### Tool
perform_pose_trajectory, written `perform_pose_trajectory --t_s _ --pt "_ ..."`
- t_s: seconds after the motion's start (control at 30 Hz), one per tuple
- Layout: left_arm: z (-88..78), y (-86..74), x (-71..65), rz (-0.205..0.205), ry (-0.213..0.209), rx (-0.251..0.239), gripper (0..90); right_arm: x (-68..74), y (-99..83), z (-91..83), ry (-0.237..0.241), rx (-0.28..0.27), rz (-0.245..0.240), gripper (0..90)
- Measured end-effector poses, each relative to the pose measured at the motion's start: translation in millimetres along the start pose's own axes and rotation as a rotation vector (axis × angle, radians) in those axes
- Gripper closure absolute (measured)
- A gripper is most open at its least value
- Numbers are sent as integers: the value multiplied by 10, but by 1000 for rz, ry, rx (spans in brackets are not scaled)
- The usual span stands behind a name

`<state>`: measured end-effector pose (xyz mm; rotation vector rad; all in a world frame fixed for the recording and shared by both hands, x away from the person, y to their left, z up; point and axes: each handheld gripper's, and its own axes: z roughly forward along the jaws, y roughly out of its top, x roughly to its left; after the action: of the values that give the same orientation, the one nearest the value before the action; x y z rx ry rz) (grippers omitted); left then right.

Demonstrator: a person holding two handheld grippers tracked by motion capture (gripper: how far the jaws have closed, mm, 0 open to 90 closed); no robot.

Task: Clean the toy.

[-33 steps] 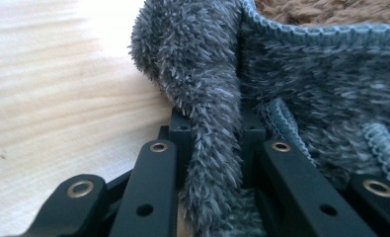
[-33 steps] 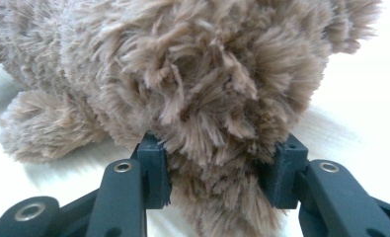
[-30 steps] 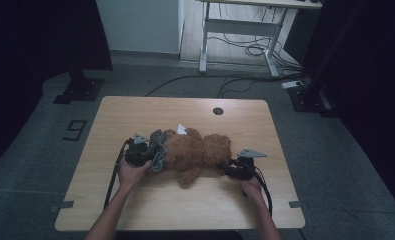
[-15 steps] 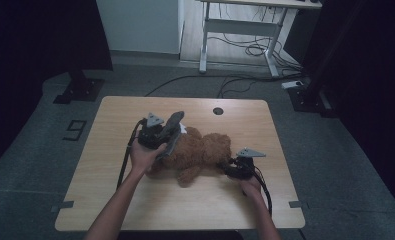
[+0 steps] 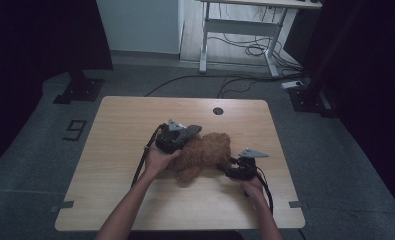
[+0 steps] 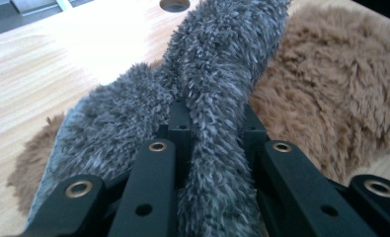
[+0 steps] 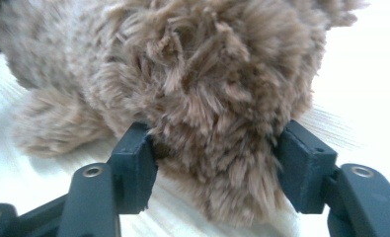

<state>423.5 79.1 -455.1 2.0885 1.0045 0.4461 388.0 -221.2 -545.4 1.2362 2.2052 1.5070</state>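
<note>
Dim grey flooring and trailing cables surround the wooden table point(image 5: 120, 150), bare enough to give both hands room. At its centre lies the brown plush teddy bear point(image 5: 207, 152), sprawled flat. At nine o'clock of the bear, the left gripper point(image 5: 182, 134) is clamped tight on a strip of grey fuzzy cloth point(image 6: 217, 74), seemingly drawing it off. At four o'clock, the right gripper point(image 7: 214, 163) has just been opening, its jaws loosely straddling a furry limb, likely steadying it.

On the wooden table point(image 5: 125, 125) a brown teddy bear point(image 5: 205, 152) lies between two hand-held grippers; the left gripper point(image 5: 187, 134) lifts a grey fuzzy piece point(image 5: 191, 131) above it; the right gripper point(image 5: 230, 170) sits at its other side.
</note>
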Motion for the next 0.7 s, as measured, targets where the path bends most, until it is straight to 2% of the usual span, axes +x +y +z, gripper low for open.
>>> perform_pose_trajectory --t_s 0.07,0.17,0.27,0.4,0.5,0.6,0.7 --pt "-15 -69 -28 -3 -14 -12 754 12 21 -67 3 -11 7 315" --pt "-46 -154 -75 0 -19 -36 758 22 103 -215 7 -56 27 228" --pt "-92 -257 -150 7 -26 -63 761 49 186 -259 2 -87 39 167" --pt "-167 -396 -254 30 -27 -96 762 110 273 -181 9 -87 28 128" --pt "-205 -460 -289 35 -33 -110 762 136 278 -61 27 -58 18 112" --pt "-224 -496 -295 21 -49 -120 762 134 241 -10 43 -47 25 169" --pt "-245 -514 -322 18 -60 -125 760 139 188 -32 41 -41 6 316"
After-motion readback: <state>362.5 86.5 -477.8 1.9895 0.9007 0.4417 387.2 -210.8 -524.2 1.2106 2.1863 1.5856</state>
